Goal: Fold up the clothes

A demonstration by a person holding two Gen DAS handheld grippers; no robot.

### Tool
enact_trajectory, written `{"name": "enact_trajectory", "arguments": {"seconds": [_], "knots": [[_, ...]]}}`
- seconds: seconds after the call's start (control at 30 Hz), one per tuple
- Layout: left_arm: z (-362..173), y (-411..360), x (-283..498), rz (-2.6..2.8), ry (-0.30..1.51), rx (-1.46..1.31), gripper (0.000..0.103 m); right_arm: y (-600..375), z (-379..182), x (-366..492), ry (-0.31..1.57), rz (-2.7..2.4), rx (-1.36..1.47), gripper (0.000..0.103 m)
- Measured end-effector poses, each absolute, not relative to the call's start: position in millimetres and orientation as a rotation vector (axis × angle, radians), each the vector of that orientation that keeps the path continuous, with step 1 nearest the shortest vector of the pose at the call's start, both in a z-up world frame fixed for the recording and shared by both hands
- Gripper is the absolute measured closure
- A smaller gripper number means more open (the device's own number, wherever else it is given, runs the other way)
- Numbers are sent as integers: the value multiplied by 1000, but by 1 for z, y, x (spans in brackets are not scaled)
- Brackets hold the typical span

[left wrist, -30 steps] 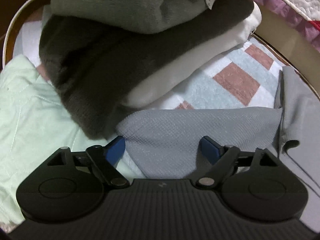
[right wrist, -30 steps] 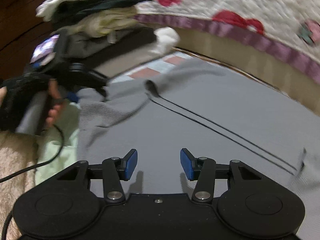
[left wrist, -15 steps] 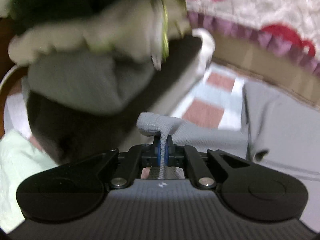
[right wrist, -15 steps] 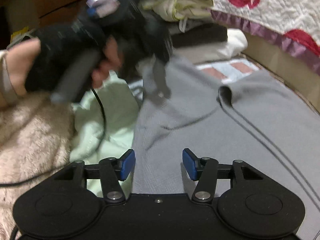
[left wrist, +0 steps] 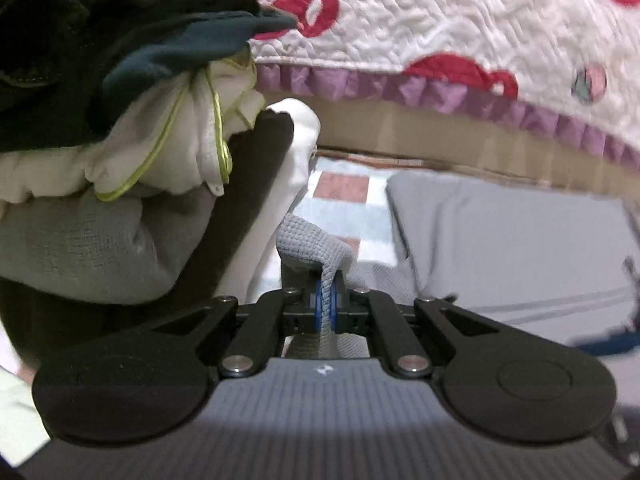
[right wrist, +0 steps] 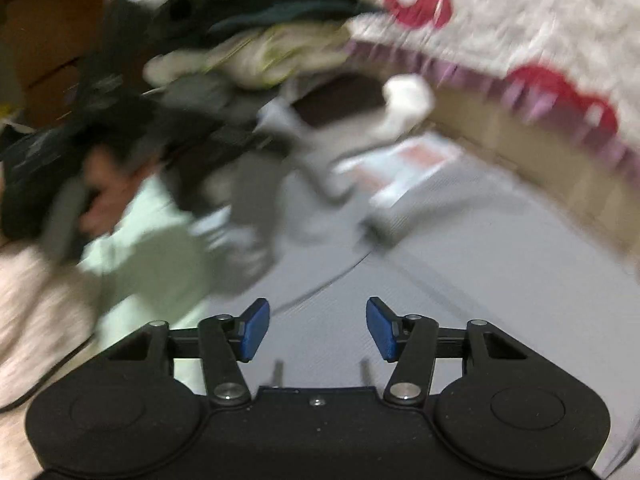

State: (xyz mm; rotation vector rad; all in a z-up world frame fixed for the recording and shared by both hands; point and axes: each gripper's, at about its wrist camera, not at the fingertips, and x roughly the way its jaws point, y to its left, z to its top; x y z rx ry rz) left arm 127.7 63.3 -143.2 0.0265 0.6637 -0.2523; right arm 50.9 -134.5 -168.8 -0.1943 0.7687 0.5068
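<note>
Lifted since clamping: left gripper (left wrist: 327, 307) pinching grey garment (left wrist: 512, 248) corner; carry across taut, right gripper (right wrist: 318, 326) spread wide.

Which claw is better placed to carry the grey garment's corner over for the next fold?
Left, probably. The left claw is already shut on a corner of the grey garment, lifted beside the stack of folded clothes. The right claw is open above the flat grey cloth, gripping nothing.

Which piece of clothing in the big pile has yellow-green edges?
The cream-white garment, squeezed between the dark teal one above and the grey knit below.
</note>
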Motion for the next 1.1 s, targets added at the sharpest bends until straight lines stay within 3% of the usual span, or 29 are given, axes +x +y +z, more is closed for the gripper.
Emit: {"name": "enact_trajectory", "arguments": {"seconds": [0.03,0.17,0.27,0.3,0.33,0.37,0.5,0.57,0.63,0.73,0.8,1.1], "knots": [[-143,64,126,-266,668,-13,100,-136,-164,57,754,496,-229,102],[-141,20,113,-493,706,-26,100,-157,-161,75,755,414,-220,103],[-148,-26,103,-694,786,-2,91,-190,-174,81,814,314,-70,98],[-155,-33,104,-713,832,-32,74,-201,-178,83,832,280,-20,95],[-157,-31,105,-713,845,-39,51,-212,-182,85,850,246,30,93],[-157,-25,105,-705,847,-38,49,-220,-188,81,869,216,71,93],[-157,29,118,-603,841,-149,48,-242,-199,59,897,137,173,93],[-163,56,131,-477,858,-196,48,-249,-197,53,886,129,197,85],[-171,61,141,-416,885,-186,52,-251,-191,50,853,133,199,68],[-180,58,145,-416,918,-161,64,-240,-180,48,777,182,144,58],[-186,40,144,-475,951,-83,63,-224,-173,51,741,244,81,54],[-218,17,129,-510,1085,102,69,-121,-219,77,728,364,-486,53]]}}
